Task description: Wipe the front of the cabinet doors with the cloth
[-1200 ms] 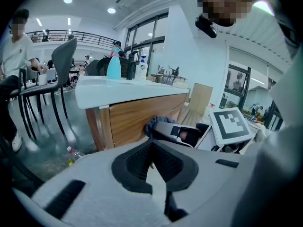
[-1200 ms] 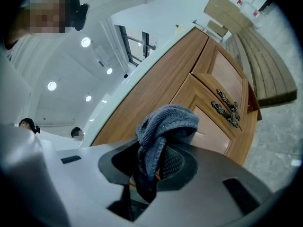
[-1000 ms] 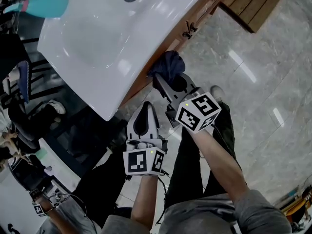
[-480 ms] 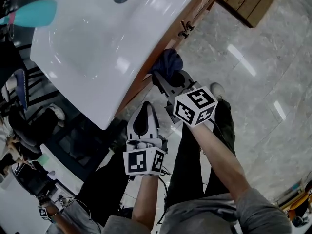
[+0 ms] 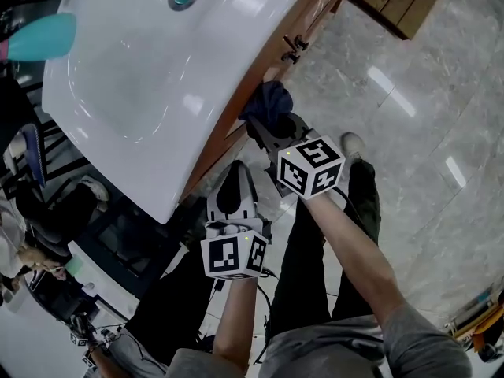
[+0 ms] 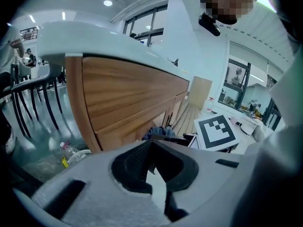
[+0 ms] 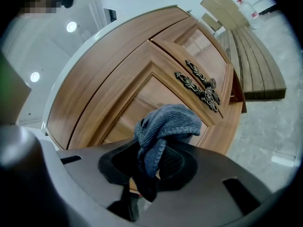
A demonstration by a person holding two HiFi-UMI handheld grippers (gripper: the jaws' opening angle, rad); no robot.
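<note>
A bunched blue-grey knitted cloth [image 7: 165, 124] sits at the centre of the right gripper view, pinched between the jaws of the right gripper [image 7: 150, 174]. Its folds bulge above them and one end hangs down. Behind it, across the upper half of the frame, stand two closed cabinet doors [image 7: 137, 86] of brown panelled wood, with ornate dark metal handles [image 7: 201, 86] at right of centre. Whether cloth touches wood cannot be told.
</note>
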